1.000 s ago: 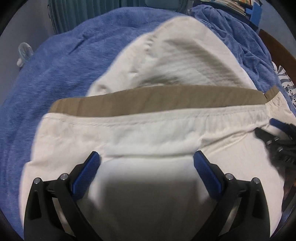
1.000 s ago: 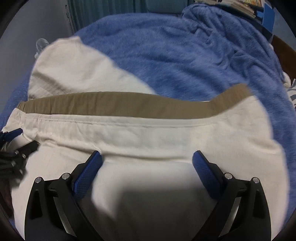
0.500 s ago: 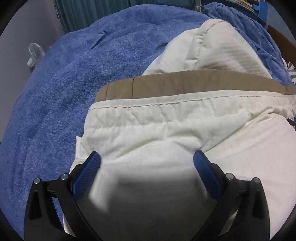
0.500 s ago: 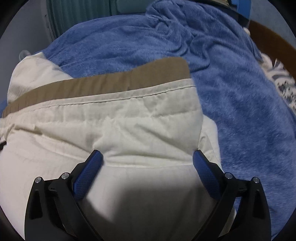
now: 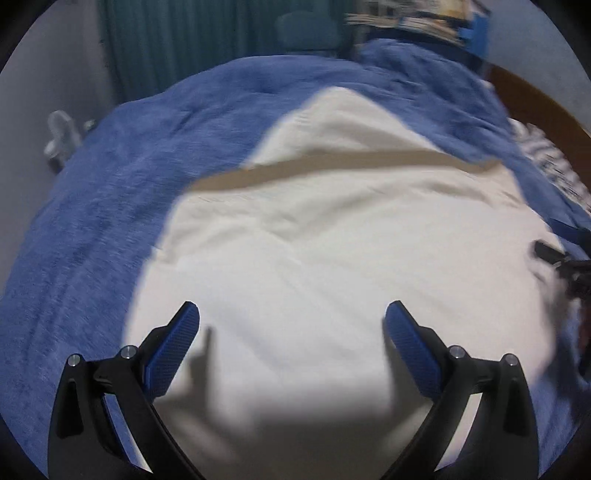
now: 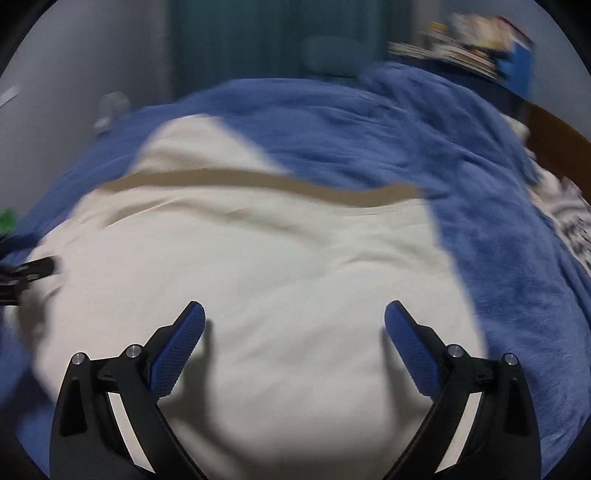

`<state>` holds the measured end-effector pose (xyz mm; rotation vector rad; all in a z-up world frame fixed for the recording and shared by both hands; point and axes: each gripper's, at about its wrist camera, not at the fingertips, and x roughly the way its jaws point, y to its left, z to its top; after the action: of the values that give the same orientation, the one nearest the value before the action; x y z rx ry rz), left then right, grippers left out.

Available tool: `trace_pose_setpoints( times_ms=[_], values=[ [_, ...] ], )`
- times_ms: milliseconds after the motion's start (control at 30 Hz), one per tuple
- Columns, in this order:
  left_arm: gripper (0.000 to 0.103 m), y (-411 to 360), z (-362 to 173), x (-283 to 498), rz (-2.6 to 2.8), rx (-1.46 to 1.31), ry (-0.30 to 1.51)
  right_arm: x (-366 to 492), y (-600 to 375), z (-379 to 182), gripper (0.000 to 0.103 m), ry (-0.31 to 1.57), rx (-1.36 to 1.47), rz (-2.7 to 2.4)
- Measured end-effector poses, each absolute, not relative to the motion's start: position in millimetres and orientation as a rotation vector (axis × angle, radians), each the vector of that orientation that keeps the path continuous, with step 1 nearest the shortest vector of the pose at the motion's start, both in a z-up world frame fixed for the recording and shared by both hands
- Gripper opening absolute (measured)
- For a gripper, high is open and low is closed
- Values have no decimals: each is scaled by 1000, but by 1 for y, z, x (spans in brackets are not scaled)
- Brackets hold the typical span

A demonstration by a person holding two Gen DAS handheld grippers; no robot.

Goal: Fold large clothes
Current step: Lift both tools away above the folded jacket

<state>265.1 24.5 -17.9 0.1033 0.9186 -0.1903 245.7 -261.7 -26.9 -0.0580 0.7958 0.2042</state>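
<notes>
Bed w/ blue fleece blanket [image 5: 110, 206], teal curtain [image 5: 192, 40] behind; 1 cream garment w/ tan band [image 5: 314, 258]; 2 grippers, left gripper [image 5: 291, 325] and right gripper [image 6: 293, 325], jaws apart, empty.

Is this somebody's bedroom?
Probably yes. A fuzzy blue blanket covers what looks like a bed, a cream garment lies spread on it, and a teal curtain hangs behind. A stack of books sits at the far corner.
</notes>
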Motion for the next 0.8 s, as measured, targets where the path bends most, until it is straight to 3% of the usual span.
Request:
trace_pose_setpoints(
  times_ms=[167,600,800],
  values=[
    [97,13,-40,244,-209,145,961,216,-237,-44,94,833,-70,313],
    [97,77,-55,229,-87,173,1009,208,-363,-72,95,898,53,18],
    [97,89,-34,208,-69,129,989,184,-332,-44,93,825,48,101]
  ],
)
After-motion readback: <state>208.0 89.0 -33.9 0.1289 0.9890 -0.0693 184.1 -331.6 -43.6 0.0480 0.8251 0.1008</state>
